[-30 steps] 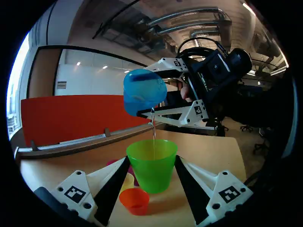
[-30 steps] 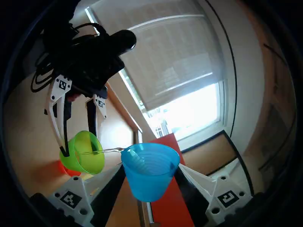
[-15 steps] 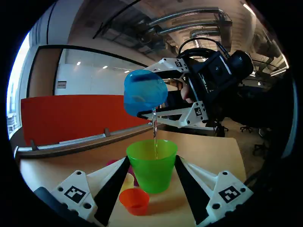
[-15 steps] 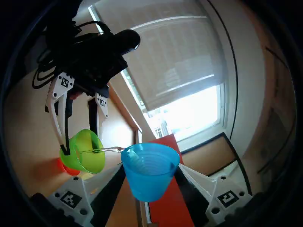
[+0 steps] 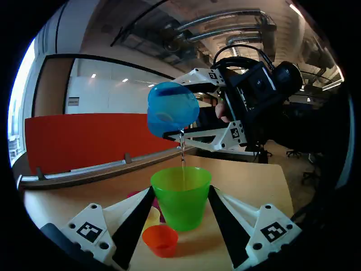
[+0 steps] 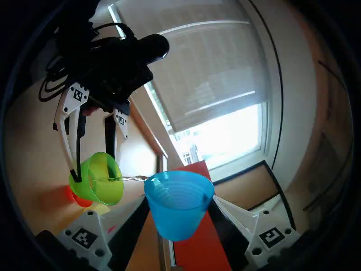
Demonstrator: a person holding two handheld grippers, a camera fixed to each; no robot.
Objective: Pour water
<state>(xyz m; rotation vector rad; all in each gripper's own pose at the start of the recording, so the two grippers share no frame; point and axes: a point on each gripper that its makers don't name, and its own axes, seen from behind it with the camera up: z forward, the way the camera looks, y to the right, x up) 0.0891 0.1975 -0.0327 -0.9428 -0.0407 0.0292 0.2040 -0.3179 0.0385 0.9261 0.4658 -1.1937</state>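
In the left gripper view, your wooden surface (image 5: pixel 252 180) runs back to a red partition (image 5: pixel 81 140) along its far edge, under bare ceiling pipes (image 5: pixel 225 18). Your left hand-held gripper (image 5: pixel 180 192) clasps the green cup (image 5: pixel 181 207) toward the near edge. An orange cup (image 5: pixel 160 239) and a yellow cup (image 5: pixel 151 217) sit just beside it. Above, your right hand-held gripper (image 5: pixel 169 109) grips the tilted blue cup (image 5: pixel 173 101), and a thin water stream (image 5: pixel 182 156) falls into the green cup.

In the right gripper view, a bright window (image 6: pixel 225 135) with a lowered blind stands behind. The blue cup is clamped on both sides, its lip toward the green cup.
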